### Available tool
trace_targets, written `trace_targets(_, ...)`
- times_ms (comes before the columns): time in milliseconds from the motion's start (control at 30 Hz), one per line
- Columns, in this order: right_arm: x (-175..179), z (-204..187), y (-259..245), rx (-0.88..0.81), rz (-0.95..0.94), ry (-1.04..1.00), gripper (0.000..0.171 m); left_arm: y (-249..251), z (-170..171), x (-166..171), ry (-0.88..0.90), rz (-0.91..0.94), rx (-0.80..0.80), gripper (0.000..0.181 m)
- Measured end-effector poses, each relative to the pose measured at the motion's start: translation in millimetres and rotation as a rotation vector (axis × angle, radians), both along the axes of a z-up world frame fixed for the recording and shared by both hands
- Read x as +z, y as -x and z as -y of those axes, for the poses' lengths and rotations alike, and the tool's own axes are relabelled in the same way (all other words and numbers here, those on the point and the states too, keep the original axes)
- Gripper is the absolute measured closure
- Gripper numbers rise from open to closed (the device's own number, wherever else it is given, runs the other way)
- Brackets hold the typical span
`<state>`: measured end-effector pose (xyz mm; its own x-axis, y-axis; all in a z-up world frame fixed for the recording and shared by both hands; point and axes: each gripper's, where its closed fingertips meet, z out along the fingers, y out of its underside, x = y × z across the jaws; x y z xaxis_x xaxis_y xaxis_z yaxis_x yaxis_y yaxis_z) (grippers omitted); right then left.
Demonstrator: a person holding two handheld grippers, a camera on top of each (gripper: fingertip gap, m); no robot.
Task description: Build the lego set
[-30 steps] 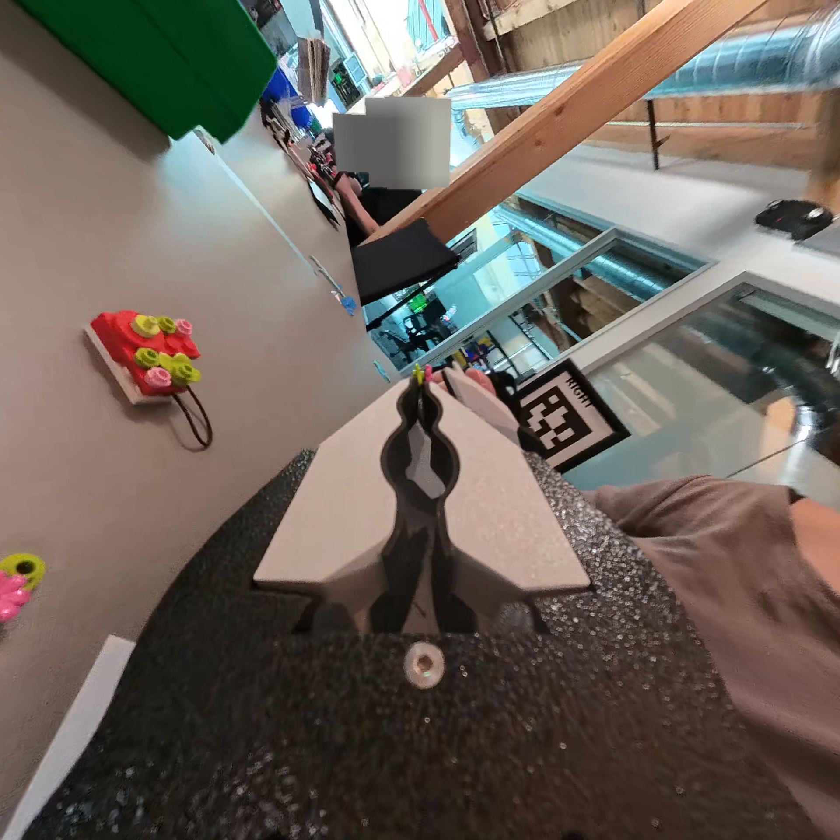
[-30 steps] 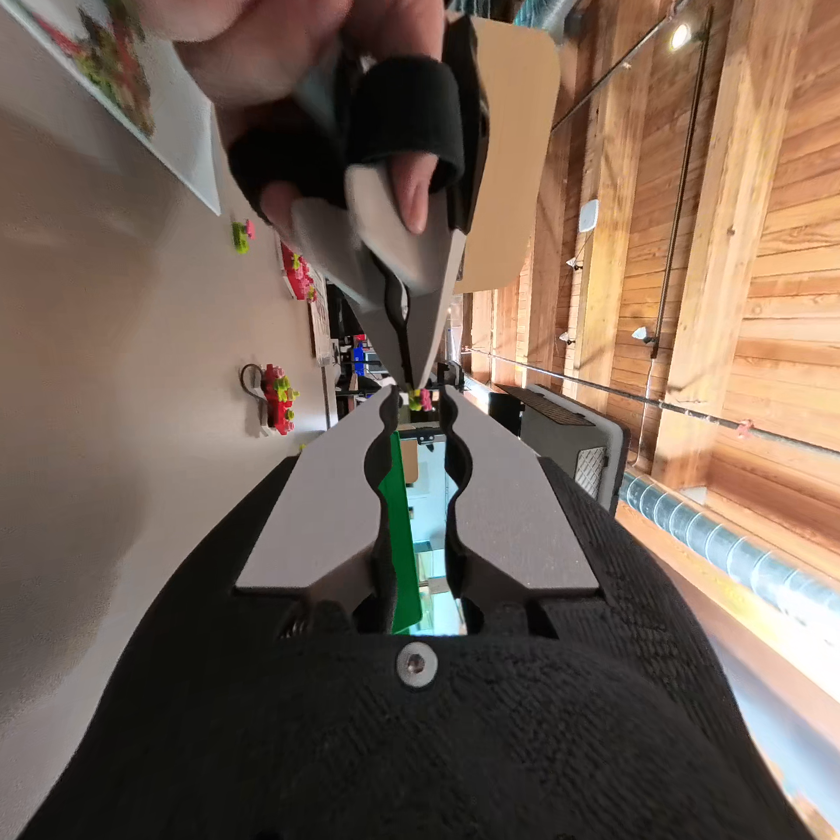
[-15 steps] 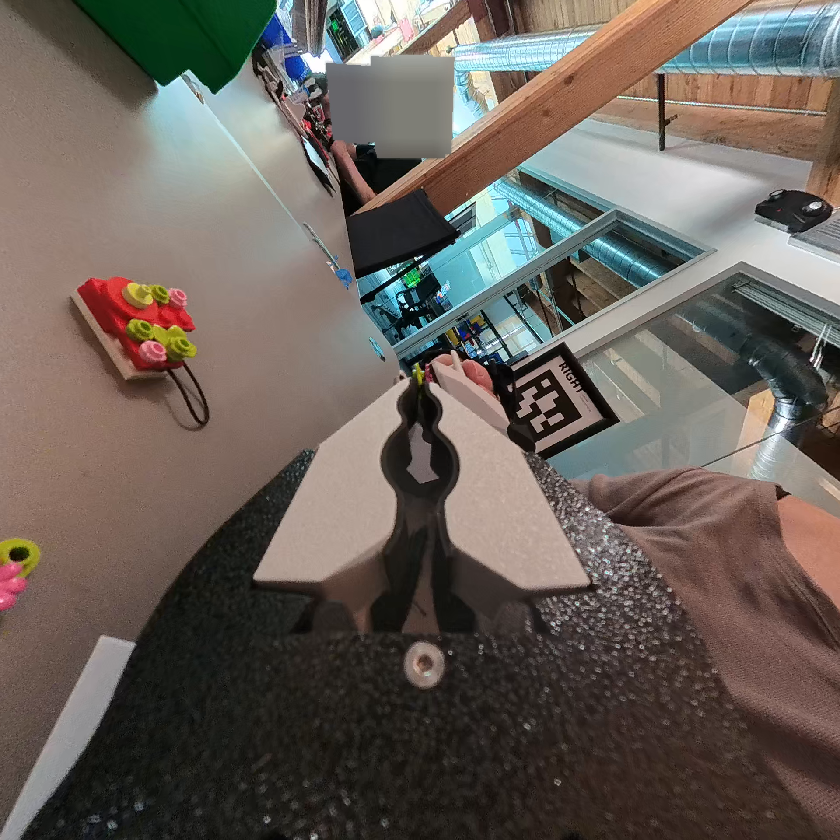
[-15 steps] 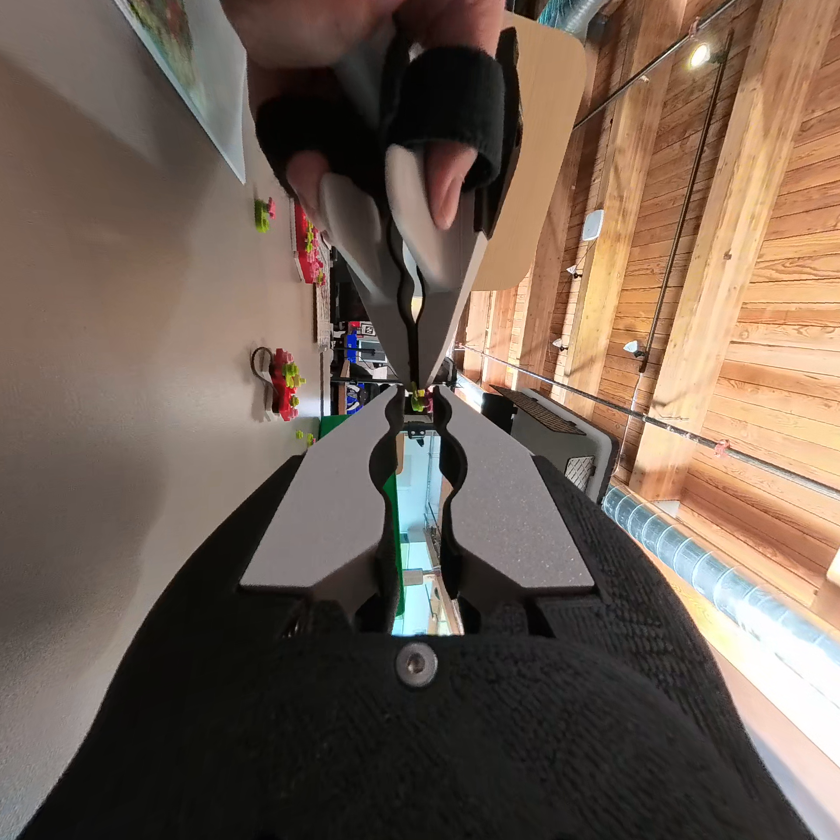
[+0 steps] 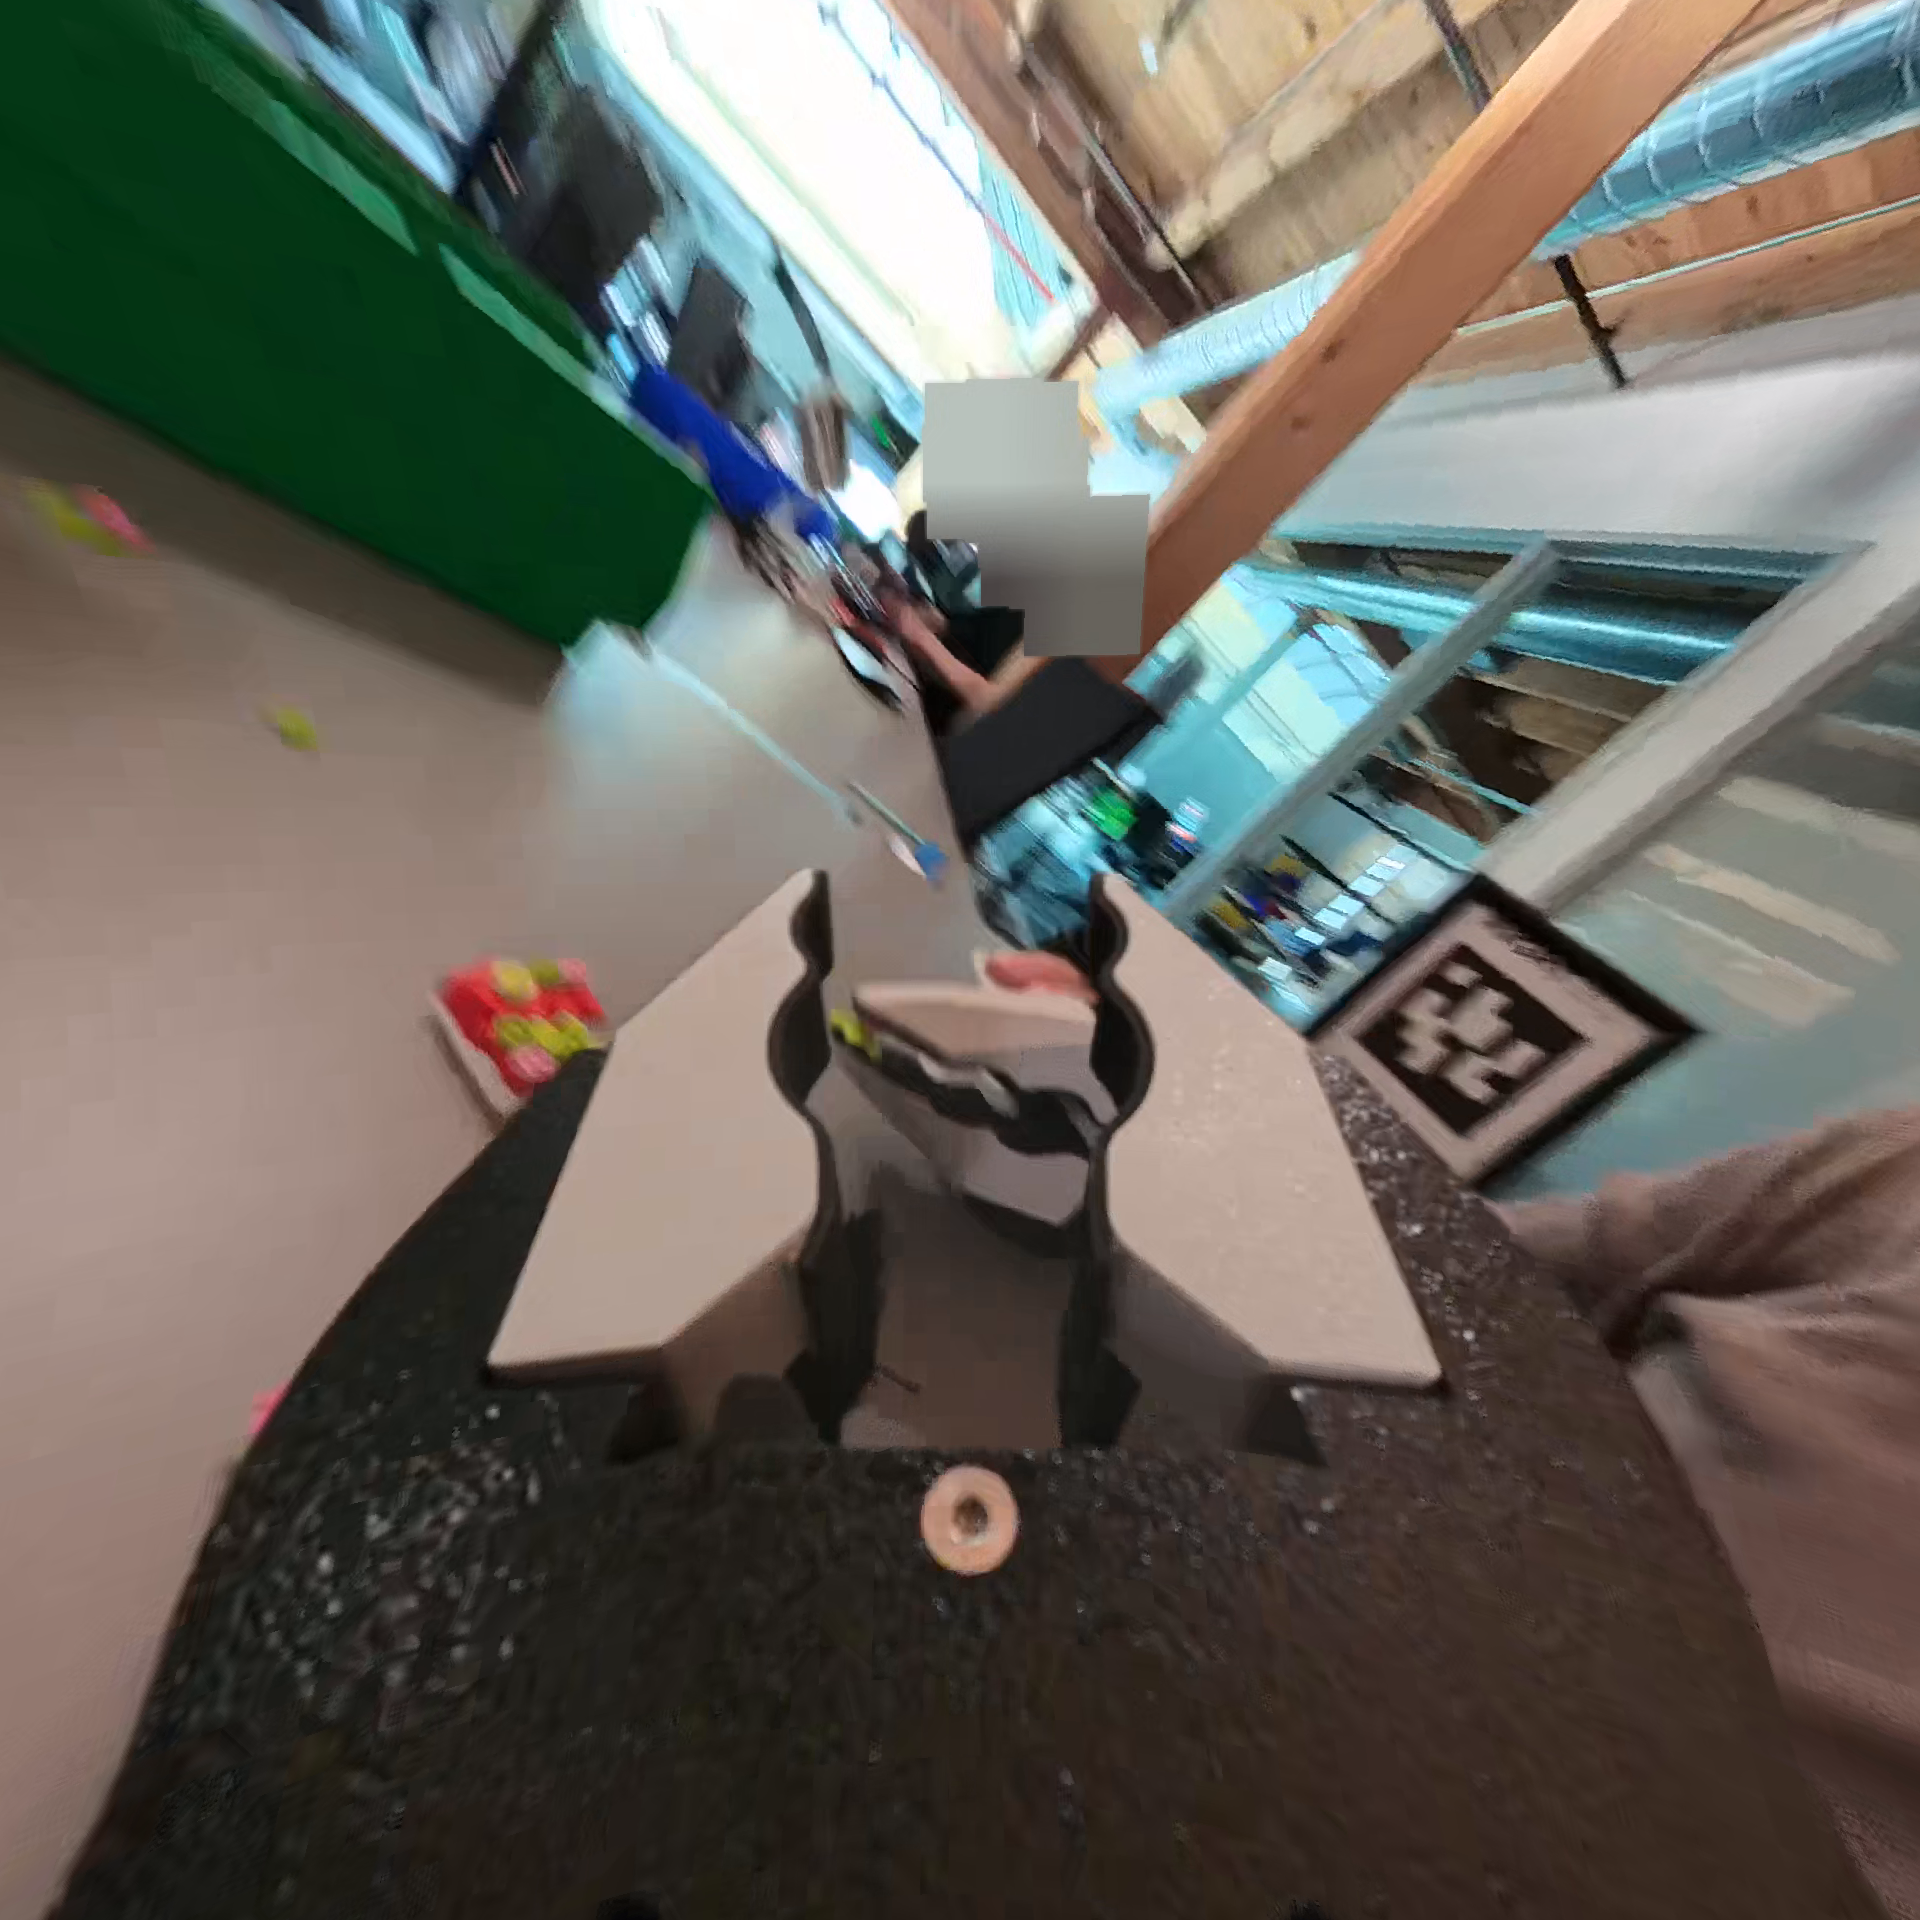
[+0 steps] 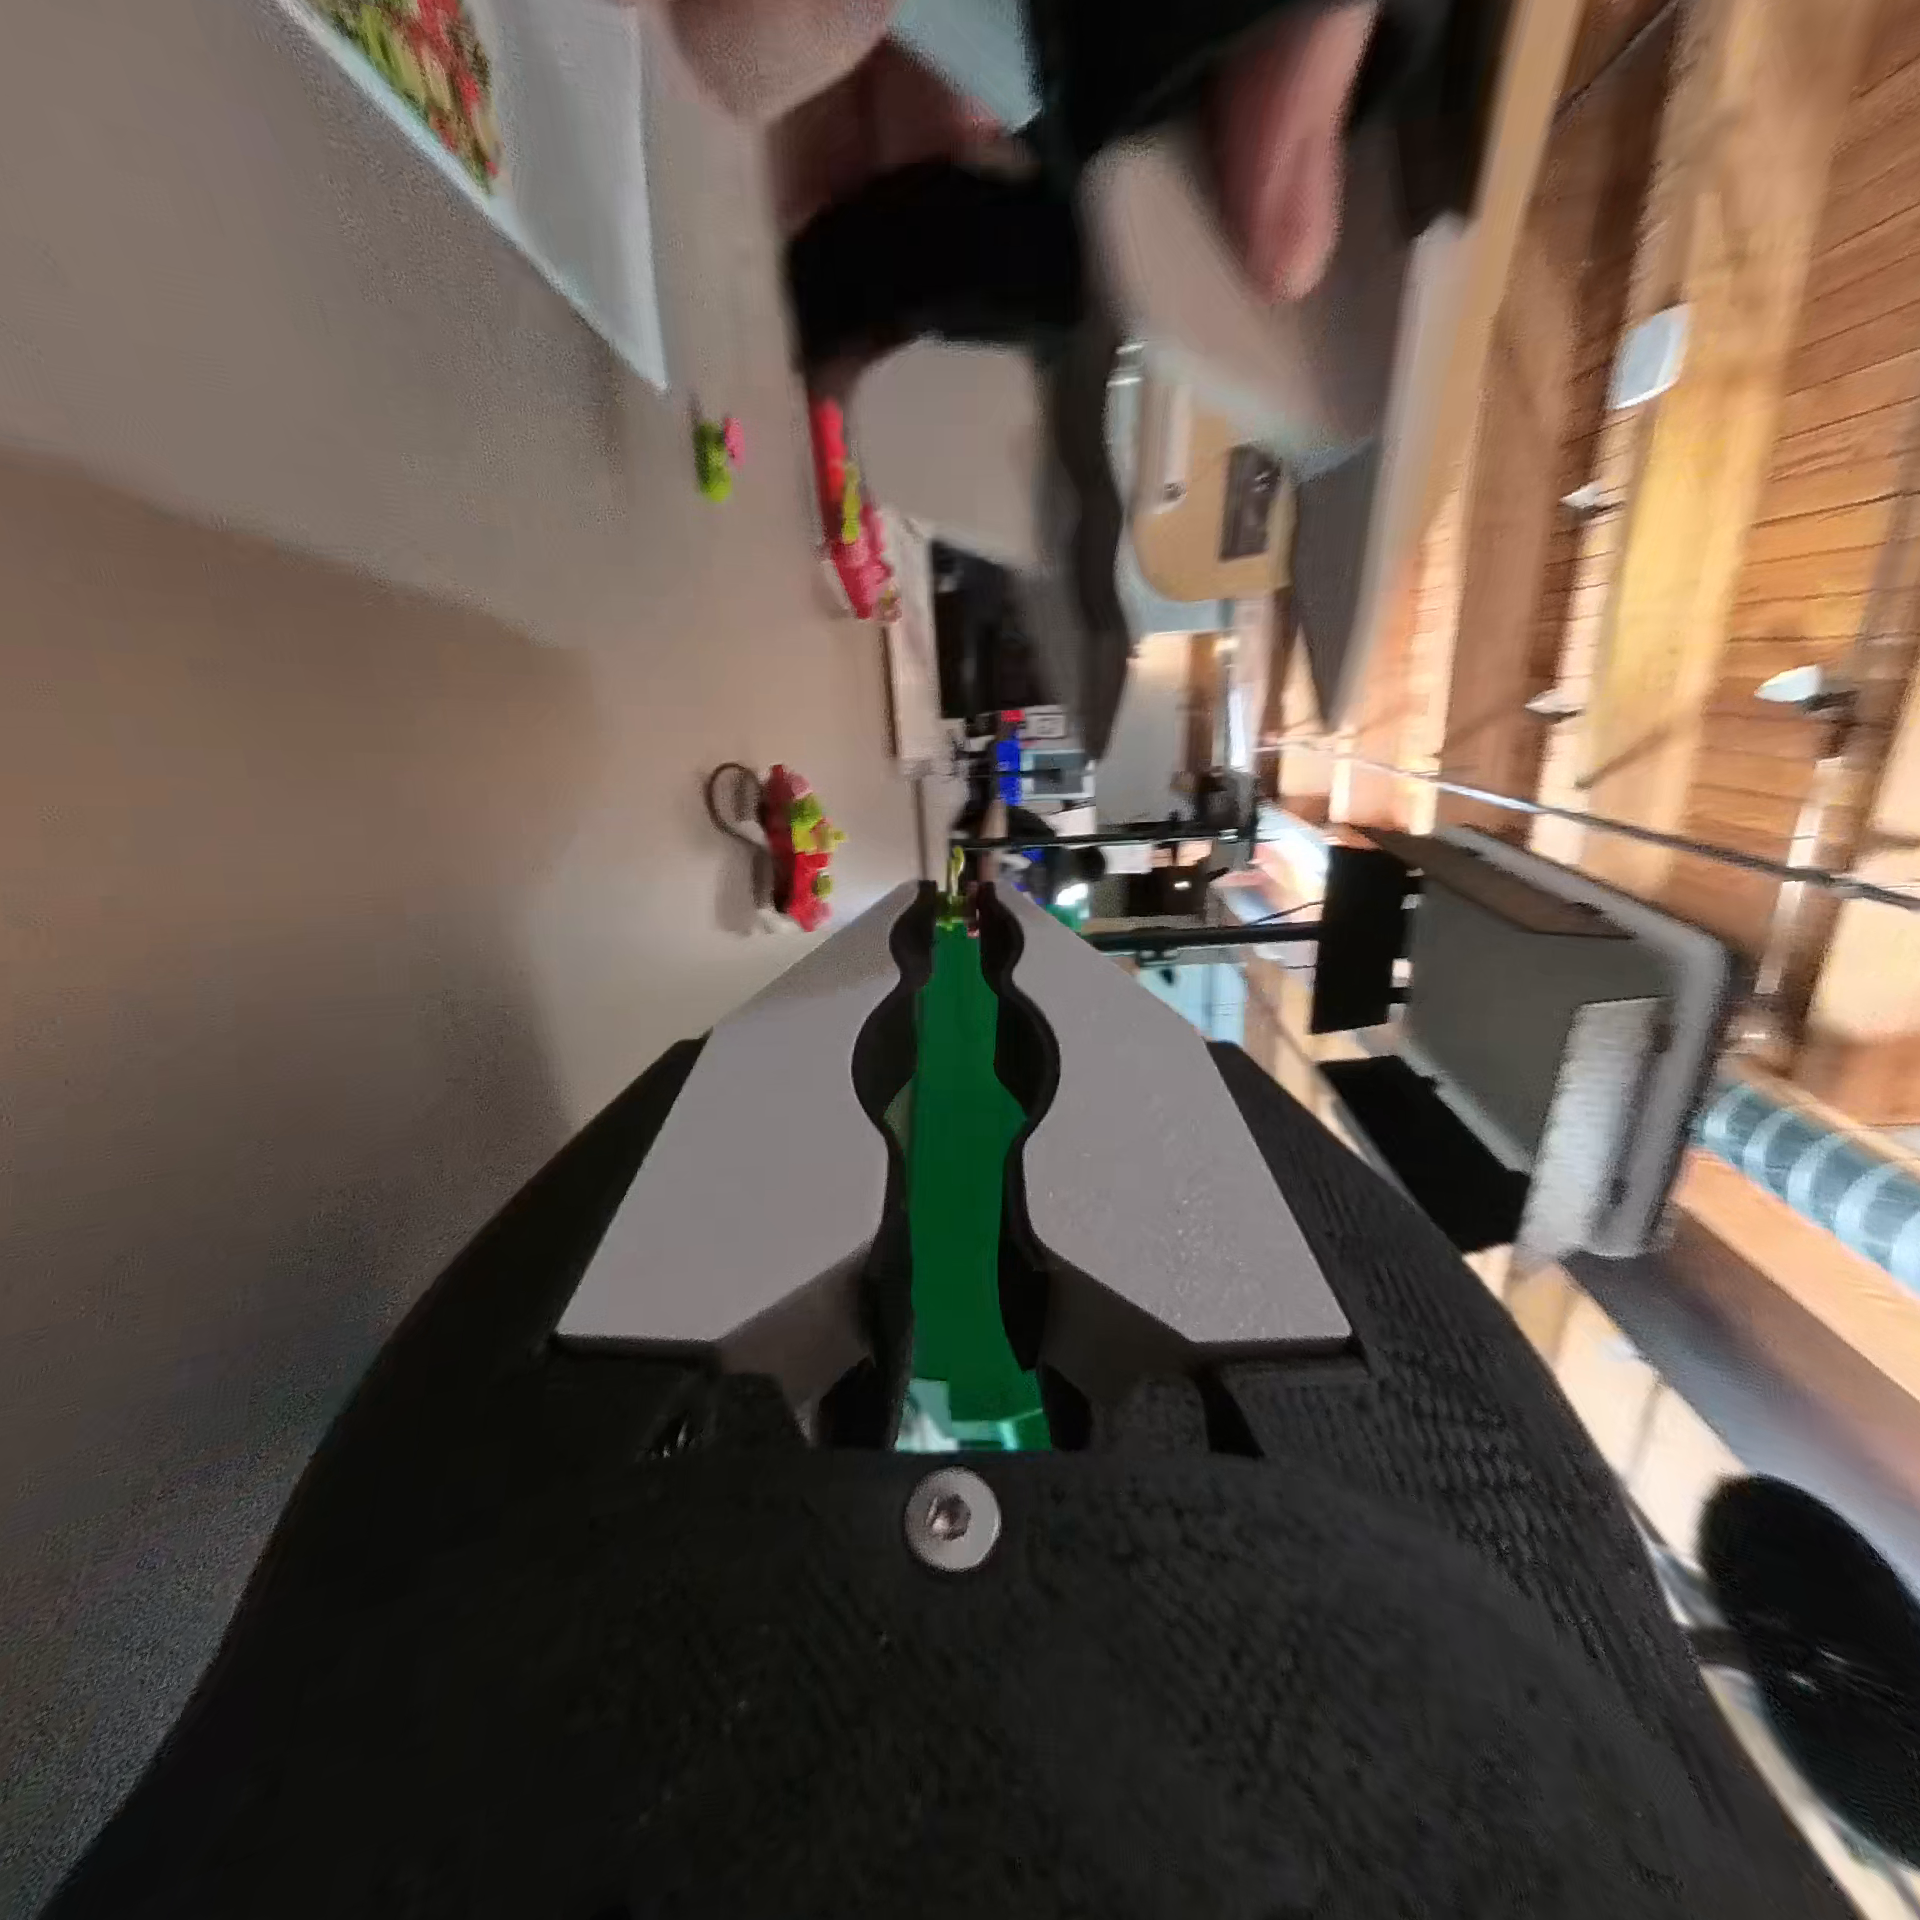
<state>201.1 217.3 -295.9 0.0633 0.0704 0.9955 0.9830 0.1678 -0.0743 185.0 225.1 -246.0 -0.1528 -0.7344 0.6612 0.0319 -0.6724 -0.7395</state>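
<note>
Two grippers off the table, left gripper (image 5: pixel 961 904) spread wide and empty, right gripper (image 6: pixel 954 902) pinching a tiny lime piece (image 6: pixel 952 883), red lego build (image 6: pixel 795 847) flat on the table (image 6: pixel 312 831), instruction sheet (image 6: pixel 540 156) only in right view

red lego assembly (image 5: pixel 520 1013) with lime and pink studs on a beige table (image 5: pixel 208 1039). green box (image 5: pixel 260 291) at far edge. black-and-white square marker (image 5: pixel 1496 1039). grey-fingered, black-bodied right gripper (image 6: pixel 956 899) pinching lime piece (image 6: pixel 953 873).
</note>
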Motion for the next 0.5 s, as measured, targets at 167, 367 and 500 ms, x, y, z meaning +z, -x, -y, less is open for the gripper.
trace_targets(167,-32.0,-9.4,-11.8,-0.007,-0.119,0.306,0.165,48.7,-56.6,30.1,-0.387,0.057,0.536,0.126)
trace_targets(367,-50.0,-7.8,-12.9,0.034,-0.161,0.564,0.164,75.2,-80.0,29.8,-0.438,0.049,0.718,0.127)
trace_targets(500,-49.2,-3.8,-7.0,0.058,-0.160,0.698,0.158,76.6,-82.2,28.8,-0.449,0.043,0.742,0.128)
